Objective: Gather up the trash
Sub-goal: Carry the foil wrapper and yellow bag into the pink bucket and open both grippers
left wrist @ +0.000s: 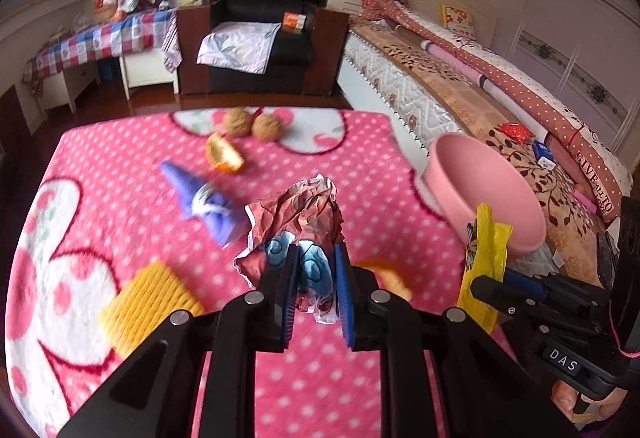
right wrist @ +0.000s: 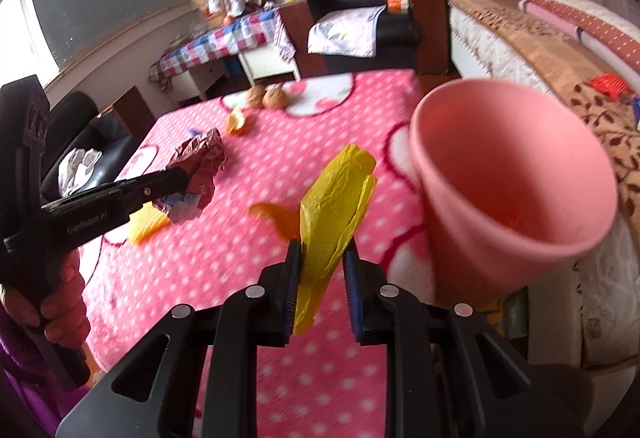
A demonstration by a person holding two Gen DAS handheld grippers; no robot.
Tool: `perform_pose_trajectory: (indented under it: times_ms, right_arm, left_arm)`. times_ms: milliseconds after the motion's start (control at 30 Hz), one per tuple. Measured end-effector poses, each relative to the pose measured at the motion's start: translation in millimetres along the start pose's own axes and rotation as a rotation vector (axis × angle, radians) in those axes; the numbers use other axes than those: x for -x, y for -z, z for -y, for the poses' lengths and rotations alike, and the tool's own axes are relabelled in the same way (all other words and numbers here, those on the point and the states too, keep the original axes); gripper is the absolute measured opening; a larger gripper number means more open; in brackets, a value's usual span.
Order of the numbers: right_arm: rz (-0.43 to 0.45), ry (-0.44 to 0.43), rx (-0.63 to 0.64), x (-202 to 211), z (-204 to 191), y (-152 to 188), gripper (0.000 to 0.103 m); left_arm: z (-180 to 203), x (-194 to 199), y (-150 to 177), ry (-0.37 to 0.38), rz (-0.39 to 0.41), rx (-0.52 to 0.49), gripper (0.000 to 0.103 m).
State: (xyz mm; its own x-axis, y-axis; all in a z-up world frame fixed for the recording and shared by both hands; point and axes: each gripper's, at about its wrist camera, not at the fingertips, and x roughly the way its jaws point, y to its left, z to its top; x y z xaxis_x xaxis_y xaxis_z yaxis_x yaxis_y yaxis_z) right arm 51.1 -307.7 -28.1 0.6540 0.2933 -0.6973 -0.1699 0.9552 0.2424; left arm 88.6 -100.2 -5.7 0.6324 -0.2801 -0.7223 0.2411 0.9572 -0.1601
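Both tools loaded, step in hand looks like carry-to-bin. Left tool [left wrist: 316, 270] pinching the crumpled brown wrapper [left wrist: 296, 213], held above the middle of the surface [left wrist: 120, 157]. Right tool [right wrist: 322, 262] pinching the yellow plastic scrap [right wrist: 336, 197], just beside the pink bin [right wrist: 512, 173], which sits at the surface's right edge, mouth tilted toward the tools.

To do it well: bring the yellow scrap over the bin's rim first since it is nearest, let go only once the scrap hangs inside the mouth; it is light and floppy, may cling to a pad. Then swing the wrapper across, keeping the two tools from colliding at the rim.

Left on the surface: purple wrapper [left wrist: 204, 201], orange peel [left wrist: 224, 153] and two walnuts [left wrist: 252, 123] toward the far edge, yellow ridged piece [left wrist: 148, 302] nearer the left. Frames blurred, some shapes unclear.
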Motion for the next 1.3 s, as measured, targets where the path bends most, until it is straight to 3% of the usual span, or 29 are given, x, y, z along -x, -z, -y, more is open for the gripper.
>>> perform_pose_trajectory:
  times_ms: [167, 667, 933, 1300]
  right_arm:
    - [0.048, 0.047, -0.025, 6, 17, -11, 0.021]
    - [0.134, 0.235, -0.121, 11, 85, -35, 0.021]
    - [0.115, 0.317, -0.181, -1, 123, -38, 0.021]
    - [0.079, 0.342, -0.198, -10, 139, -28, 0.021]
  left_arm:
    - [28, -10, -16, -0.015, 0.027, -0.046, 0.017]
    - [117, -55, -53, 0.037, 0.051, -0.141, 0.017]
    - [155, -83, -61, 0.049, 0.034, -0.2, 0.017]
    - [177, -107, -61, 0.061, 0.006, -0.225, 0.018]
